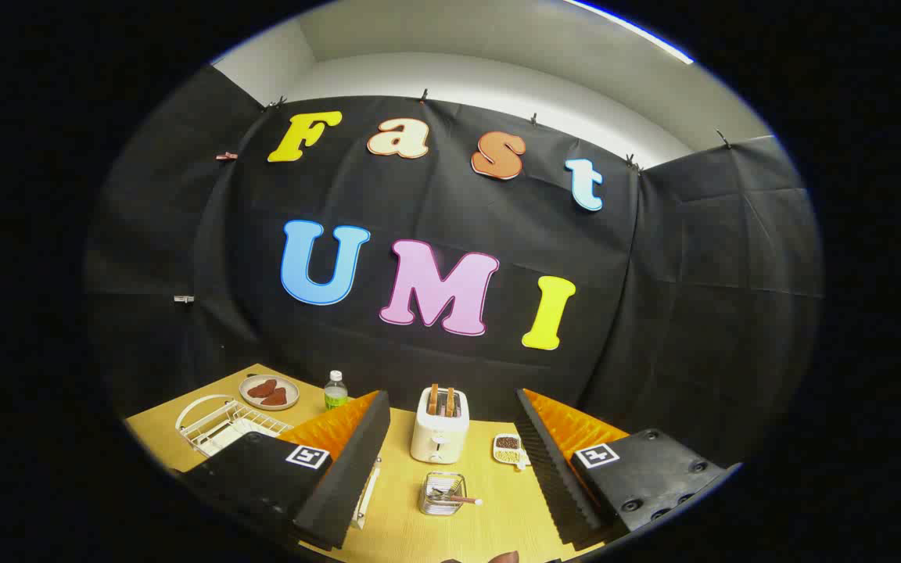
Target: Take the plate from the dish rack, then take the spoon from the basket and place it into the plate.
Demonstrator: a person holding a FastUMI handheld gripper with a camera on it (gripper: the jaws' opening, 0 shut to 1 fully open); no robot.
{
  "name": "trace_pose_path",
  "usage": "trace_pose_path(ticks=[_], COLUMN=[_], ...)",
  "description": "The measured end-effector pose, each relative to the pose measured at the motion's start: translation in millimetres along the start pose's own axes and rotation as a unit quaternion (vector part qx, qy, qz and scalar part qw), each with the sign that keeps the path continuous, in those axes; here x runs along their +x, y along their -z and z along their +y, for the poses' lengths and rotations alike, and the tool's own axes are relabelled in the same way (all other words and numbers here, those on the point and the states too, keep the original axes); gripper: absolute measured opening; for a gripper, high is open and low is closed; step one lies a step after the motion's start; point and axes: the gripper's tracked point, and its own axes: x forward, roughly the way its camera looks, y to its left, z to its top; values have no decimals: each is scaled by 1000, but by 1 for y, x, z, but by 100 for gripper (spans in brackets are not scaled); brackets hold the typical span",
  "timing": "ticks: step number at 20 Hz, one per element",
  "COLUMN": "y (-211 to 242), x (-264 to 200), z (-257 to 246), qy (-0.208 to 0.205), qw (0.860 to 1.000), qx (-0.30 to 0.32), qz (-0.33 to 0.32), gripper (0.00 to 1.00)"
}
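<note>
Gripper (450, 469): fingers spread wide, grasping nothing; basket (442, 494) with spoon (458, 498) between them; toaster (439, 426) beyond; rack (220, 426) to their left.

One toaster (439, 426) holding two toast slices (441, 399), one bottle (335, 390), one dish rack (220, 424), one basket (442, 493), and two small dishes (268, 392) of food.

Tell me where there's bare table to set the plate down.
Bare wood lies between the open claw fingers, nearer than the wire basket. A smaller patch sits between the toaster and green bottle. It is crowded at the dish rack and the plate of food behind it.
</note>
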Motion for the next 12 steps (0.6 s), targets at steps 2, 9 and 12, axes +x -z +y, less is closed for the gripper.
trace_pose_path(ticks=[2,9,12], y=[3,7,10], x=[2,9,9], z=[1,0,-1], qy=[-1,-3,-3], qw=[1000,1000,1000], qx=[0,-2,-1], qz=[5,15,19], gripper=[97,98,98])
